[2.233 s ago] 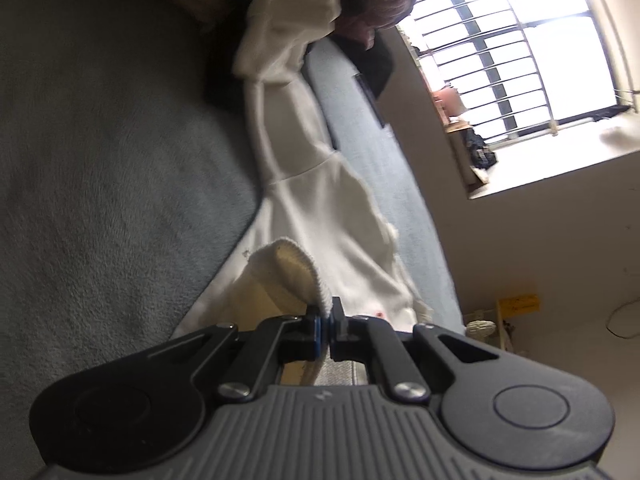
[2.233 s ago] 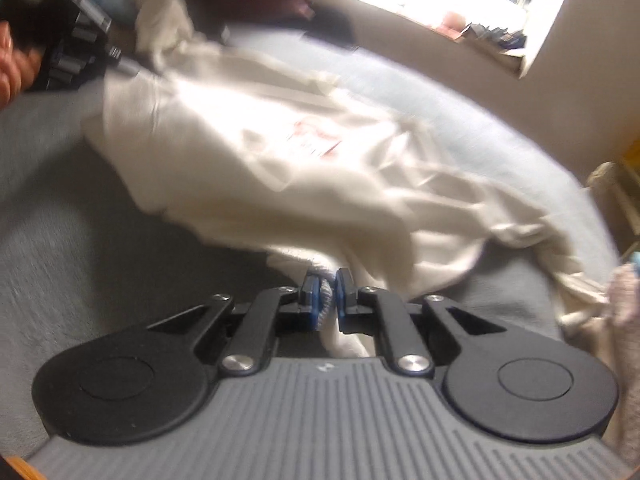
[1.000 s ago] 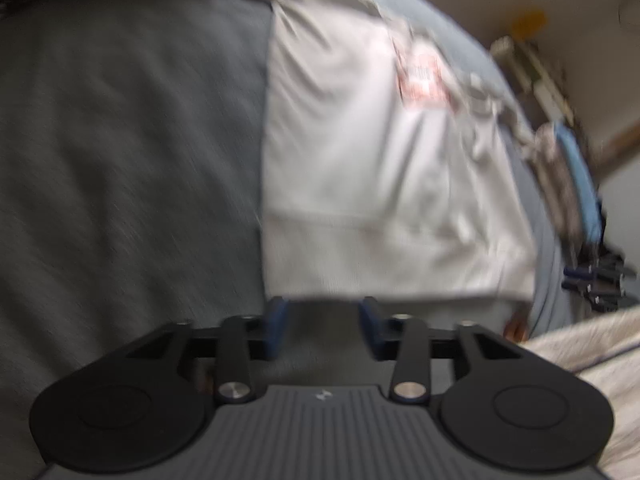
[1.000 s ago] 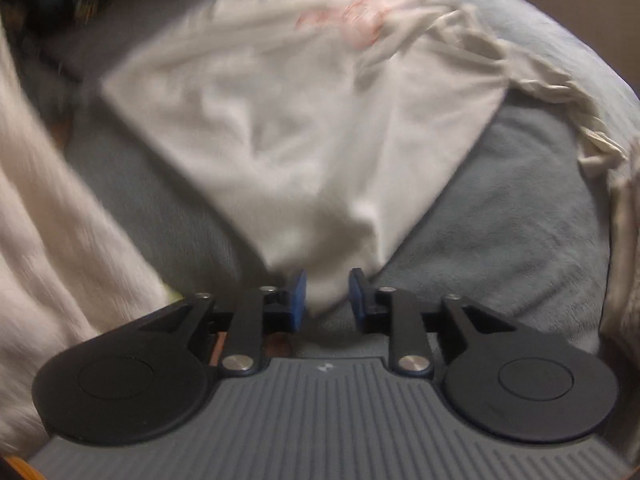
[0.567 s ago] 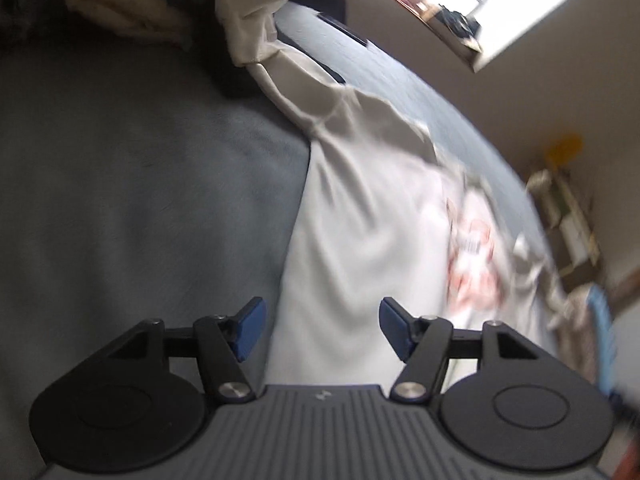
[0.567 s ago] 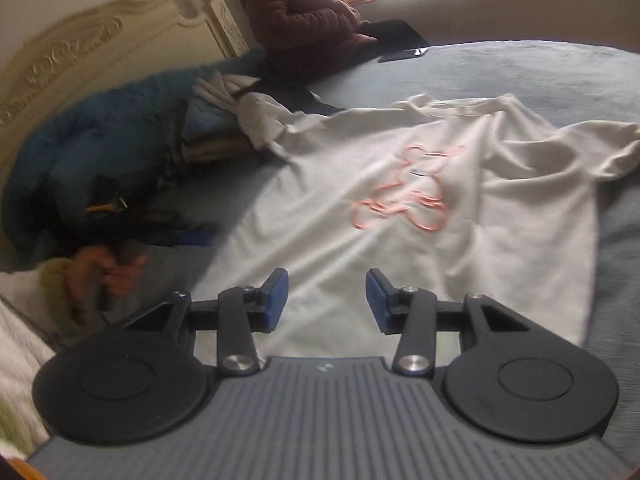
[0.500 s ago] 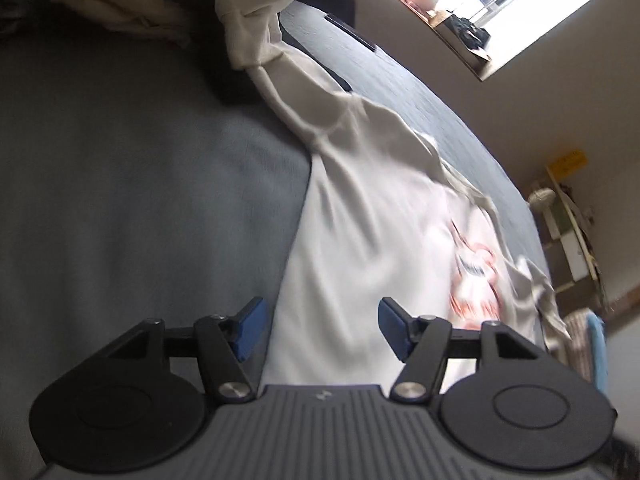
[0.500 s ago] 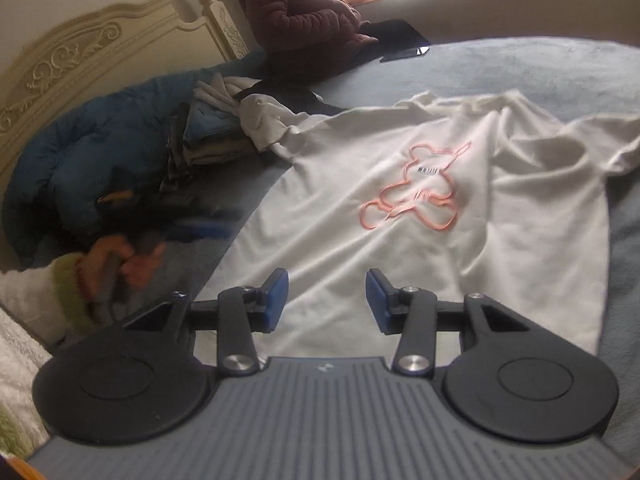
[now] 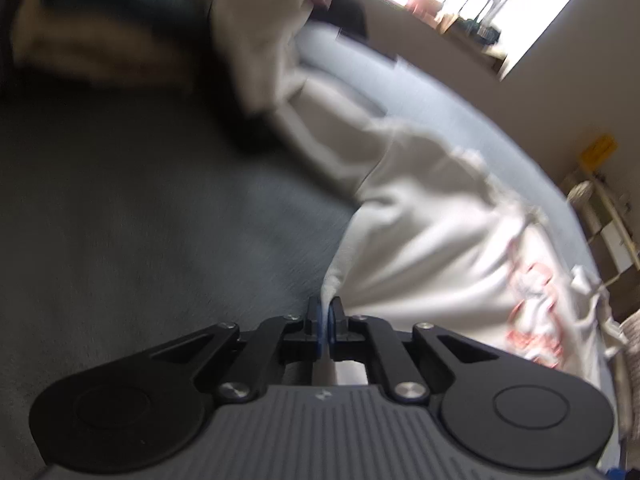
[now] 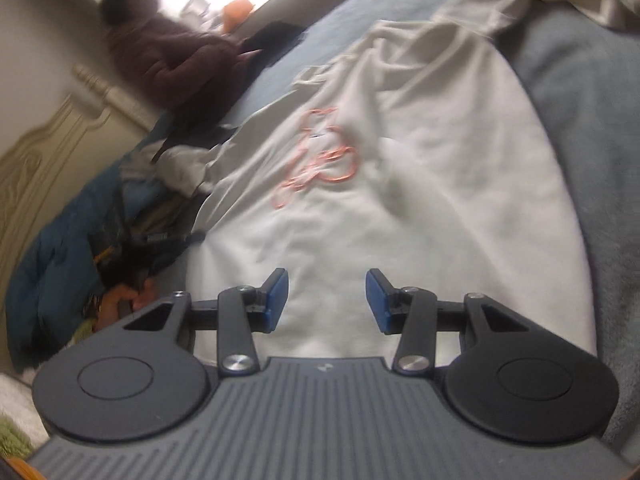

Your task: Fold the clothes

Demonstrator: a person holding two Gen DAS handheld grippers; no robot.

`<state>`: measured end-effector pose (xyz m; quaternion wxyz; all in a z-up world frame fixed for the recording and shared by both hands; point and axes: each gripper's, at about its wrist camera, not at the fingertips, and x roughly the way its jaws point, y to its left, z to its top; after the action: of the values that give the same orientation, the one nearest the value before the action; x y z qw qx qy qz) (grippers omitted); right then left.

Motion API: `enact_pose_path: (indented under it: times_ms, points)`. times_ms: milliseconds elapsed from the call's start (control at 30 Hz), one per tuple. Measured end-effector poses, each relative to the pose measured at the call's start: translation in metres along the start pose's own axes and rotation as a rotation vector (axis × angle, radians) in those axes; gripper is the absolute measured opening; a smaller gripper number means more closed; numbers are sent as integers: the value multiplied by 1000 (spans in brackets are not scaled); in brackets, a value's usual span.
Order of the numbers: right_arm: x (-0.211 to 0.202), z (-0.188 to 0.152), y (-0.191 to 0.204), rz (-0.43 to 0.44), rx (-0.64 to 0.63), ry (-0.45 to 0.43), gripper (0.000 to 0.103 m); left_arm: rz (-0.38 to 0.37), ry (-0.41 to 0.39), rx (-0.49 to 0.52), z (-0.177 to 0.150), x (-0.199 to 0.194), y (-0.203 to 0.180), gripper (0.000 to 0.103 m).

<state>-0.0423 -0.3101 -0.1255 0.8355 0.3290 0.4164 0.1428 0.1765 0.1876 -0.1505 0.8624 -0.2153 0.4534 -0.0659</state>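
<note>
Left wrist view, blurry: grey blanket (image 9: 120, 240) is filling the left half. At centre the left gripper (image 9: 325, 322) is pinching the white T-shirt (image 9: 432, 248) at its near edge, pads pressed together w/ fabric between them. Shirt is lying on the blanket, running up and right; one sleeve (image 9: 320, 120) is trailing toward a dim clothes pile (image 9: 100, 40) at top left. Only this view is showing the barred window (image 9: 460, 0) and a yellow tag (image 9: 598, 152) by the far wall.

Right wrist view: carved headboard (image 10: 48, 160) and blue bedding (image 10: 60, 264) at far left, plus a person in a maroon jacket (image 10: 172, 64), all outside the other cam. A hand (image 10: 132, 298) is showing low left. Right gripper (image 10: 327, 300) is hovering over the shirt's lower part, fingers wide apart, nothing between them. Orange outline print (image 10: 320, 156) is reading clearly here, smeared in the left view.
</note>
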Motion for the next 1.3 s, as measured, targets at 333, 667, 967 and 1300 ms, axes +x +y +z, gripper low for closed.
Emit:
enact_pose_path:
  times_ms: [333,667,967,1300]
  points:
    - [12,3,-23,34,76,7,42,-31,-1,-114,56,29,-9,63]
    - [6,9,-38,-23,92,-16,42,94,-92,-52,76,59,-42,4]
    - [1,79,-66,-141,41,-183,44,228,-165,4,70,71,-40,2]
    - [77,193,-147,-135,150,-139,59,170,-48,40,38,36,-44,55]
